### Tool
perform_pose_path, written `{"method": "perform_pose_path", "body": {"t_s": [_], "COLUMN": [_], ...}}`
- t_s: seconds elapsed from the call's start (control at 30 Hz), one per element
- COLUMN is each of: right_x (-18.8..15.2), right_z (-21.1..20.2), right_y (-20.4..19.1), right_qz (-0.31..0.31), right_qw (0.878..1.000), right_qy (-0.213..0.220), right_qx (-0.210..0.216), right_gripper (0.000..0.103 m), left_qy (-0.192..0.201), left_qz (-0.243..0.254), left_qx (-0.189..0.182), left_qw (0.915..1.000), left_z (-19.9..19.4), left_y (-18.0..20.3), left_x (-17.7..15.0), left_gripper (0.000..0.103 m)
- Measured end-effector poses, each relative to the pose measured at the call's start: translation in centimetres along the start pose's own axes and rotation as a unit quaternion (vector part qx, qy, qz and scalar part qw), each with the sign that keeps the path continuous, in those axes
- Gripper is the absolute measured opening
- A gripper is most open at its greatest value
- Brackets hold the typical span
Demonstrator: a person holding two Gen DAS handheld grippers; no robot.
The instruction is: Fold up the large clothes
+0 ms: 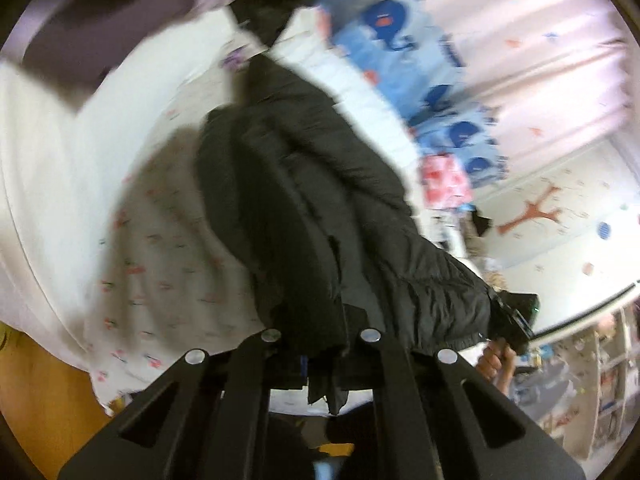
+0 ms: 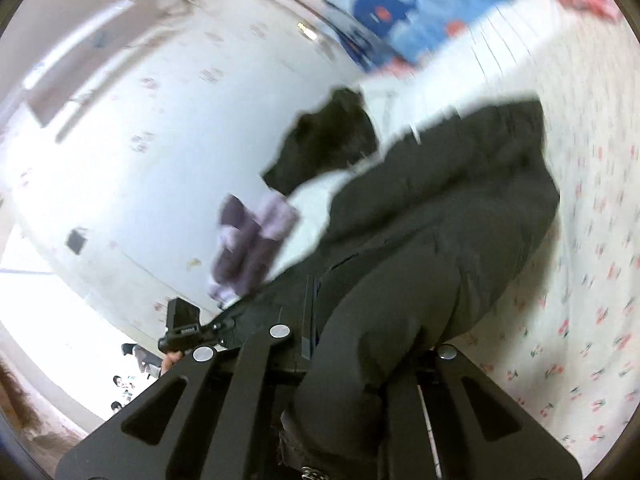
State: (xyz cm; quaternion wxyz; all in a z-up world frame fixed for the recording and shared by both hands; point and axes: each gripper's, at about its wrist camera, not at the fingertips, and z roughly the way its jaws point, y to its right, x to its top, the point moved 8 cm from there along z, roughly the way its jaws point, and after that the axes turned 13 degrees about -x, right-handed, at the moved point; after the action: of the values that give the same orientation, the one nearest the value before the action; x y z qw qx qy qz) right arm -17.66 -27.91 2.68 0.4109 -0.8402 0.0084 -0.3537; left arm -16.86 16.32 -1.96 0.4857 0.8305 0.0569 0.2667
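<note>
A large black padded jacket (image 1: 304, 200) hangs lifted above a bed, stretched between both grippers. My left gripper (image 1: 320, 344) is shut on one edge of the jacket, and the cloth drapes over its fingers. My right gripper (image 2: 344, 344) is shut on another edge of the jacket (image 2: 420, 240), which covers its right finger. The right gripper also shows in the left wrist view (image 1: 514, 320), held by a hand at the jacket's far end. The left gripper shows in the right wrist view (image 2: 182, 328). Both views are blurred.
The bed has a white sheet with small red prints (image 1: 160, 264) (image 2: 580, 320). A purple folded cloth (image 2: 252, 240) (image 1: 120, 28) and another dark garment (image 2: 328, 140) lie on it. A blue whale-print blanket (image 1: 400, 48) and pink curtain (image 1: 540, 60) are behind. Shelves (image 1: 592, 392) stand at right.
</note>
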Motion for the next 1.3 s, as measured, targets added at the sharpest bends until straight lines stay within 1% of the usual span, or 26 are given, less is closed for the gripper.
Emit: {"method": "perform_pose_path", "body": {"t_s": [0.13, 0.17, 0.23, 0.3, 0.33, 0.37, 0.4, 0.43, 0.5, 0.57, 0.6, 0.63, 0.7, 0.73, 0.77, 0.83, 0.87, 0.93, 0.97, 1.03, 1.1, 1.17, 1.2, 1.23, 1.27, 1.3], "right_x": [-0.5, -1.4, -4.0, -9.3, -10.7, -12.7, -13.9, -14.3, -13.9, -14.4, -15.0, -15.9, -16.5, -15.4, -14.6, -11.9, -9.6, -4.4, -2.5, 1.4, 3.5, 4.8, 5.2, 5.3, 5.3, 4.8], "right_z": [-6.6, -7.8, -10.2, -11.6, -12.0, -12.5, -12.7, -12.7, -12.1, -10.5, -9.9, -9.6, -9.9, -10.7, -11.4, -13.2, -14.0, -13.1, -12.2, -7.5, -2.3, 3.1, 5.5, 8.2, 9.7, 10.6], "right_y": [-2.0, -2.4, -2.1, -0.2, 0.8, 2.9, 4.6, 5.8, 6.4, 5.0, 4.1, 3.6, 4.0, 5.3, 6.2, 8.4, 9.3, 10.1, 10.3, 9.6, 9.3, 9.9, 11.0, 13.0, 15.3, 18.4], "right_qz": [-0.033, -0.040, -0.060, -0.081, -0.085, -0.083, -0.075, -0.069, -0.062, -0.104, -0.140, -0.174, -0.192, -0.191, -0.185, -0.164, -0.145, -0.116, -0.104, -0.100, -0.102, -0.088, -0.077, -0.059, -0.047, -0.035], "right_qw": [0.999, 0.999, 0.998, 0.989, 0.984, 0.976, 0.969, 0.966, 0.964, 0.953, 0.941, 0.926, 0.906, 0.897, 0.894, 0.892, 0.898, 0.919, 0.928, 0.952, 0.967, 0.974, 0.975, 0.971, 0.960, 0.941], "right_qy": [0.020, 0.016, -0.019, -0.118, -0.142, -0.172, -0.191, -0.194, -0.196, -0.244, -0.273, -0.307, -0.344, -0.351, -0.351, -0.324, -0.292, -0.213, -0.180, -0.116, -0.095, -0.088, -0.089, -0.099, -0.109, -0.124], "right_qx": [-0.003, -0.009, -0.022, -0.044, -0.067, -0.108, -0.136, -0.159, -0.169, -0.146, -0.140, -0.137, -0.155, -0.188, -0.211, -0.270, -0.296, -0.311, -0.310, -0.266, -0.214, -0.188, -0.187, -0.210, -0.254, -0.313], "right_gripper": [0.006, 0.006, 0.008, 0.015, 0.020, 0.022, 0.023, 0.026, 0.028, 0.049, 0.063, 0.065, 0.065, 0.066, 0.066, 0.077, 0.079, 0.087, 0.088, 0.088, 0.088, 0.088, 0.088, 0.087, 0.085, 0.069], "left_qy": [-0.022, -0.037, -0.087, -0.131, -0.159, -0.178, -0.180, -0.179, -0.181, -0.161, -0.151, -0.137, -0.112, -0.107, -0.109, -0.118, -0.120, -0.117, -0.110, -0.094, -0.085, -0.068, -0.058, -0.054, -0.054, -0.060], "left_qz": [0.026, 0.033, 0.052, 0.066, 0.067, 0.060, 0.054, 0.057, 0.058, 0.064, 0.071, 0.092, 0.123, 0.138, 0.156, 0.180, 0.186, 0.189, 0.188, 0.169, 0.155, 0.149, 0.146, 0.141, 0.132, 0.118], "left_qx": [-0.041, -0.046, -0.046, -0.017, -0.002, 0.018, 0.069, 0.107, 0.159, 0.217, 0.233, 0.230, 0.209, 0.199, 0.184, 0.155, 0.142, 0.114, 0.099, 0.075, 0.063, 0.051, 0.051, 0.051, 0.052, 0.069], "left_qw": [0.9986, 0.9978, 0.9938, 0.9891, 0.9850, 0.9820, 0.9797, 0.9764, 0.9687, 0.9607, 0.9579, 0.9590, 0.9636, 0.9642, 0.9643, 0.9643, 0.9648, 0.9682, 0.9709, 0.9782, 0.9823, 0.9852, 0.9863, 0.9873, 0.9885, 0.9888], "left_z": [-2.6, -3.1, -3.5, -4.5, -5.3, -6.3, -7.6, -8.6, -10.7, -11.8, -11.9, -11.0, -9.1, -7.8, -5.4, -0.3, 2.0, 7.5, 9.8, 14.4, 17.8, 20.6, 22.0, 22.8, 23.7, 24.9], "left_y": [4.8, 5.3, 5.7, 4.3, 3.2, 1.7, -0.3, -1.4, -2.9, -3.6, -3.4, -2.2, -0.6, 0.2, 1.1, 2.4, 2.8, 3.6, 3.9, 4.3, 4.4, 4.3, 4.0, 3.5, 2.8, 1.3], "left_x": [-3.2, -4.5, -7.6, -10.6, -12.1, -13.4, -13.8, -13.7, -12.8, -10.6, -9.4, -7.8, -5.8, -5.2, -4.5, -2.9, -2.2, -0.3, 0.8, 2.8, 4.3, 5.7, 6.4, 6.8, 7.0, 7.3], "left_gripper": [0.009, 0.009, 0.009, 0.014, 0.017, 0.021, 0.025, 0.025, 0.028, 0.033, 0.039, 0.043, 0.070, 0.071, 0.071, 0.071, 0.071, 0.071, 0.071, 0.071, 0.071, 0.071, 0.071, 0.071, 0.073, 0.075]}}
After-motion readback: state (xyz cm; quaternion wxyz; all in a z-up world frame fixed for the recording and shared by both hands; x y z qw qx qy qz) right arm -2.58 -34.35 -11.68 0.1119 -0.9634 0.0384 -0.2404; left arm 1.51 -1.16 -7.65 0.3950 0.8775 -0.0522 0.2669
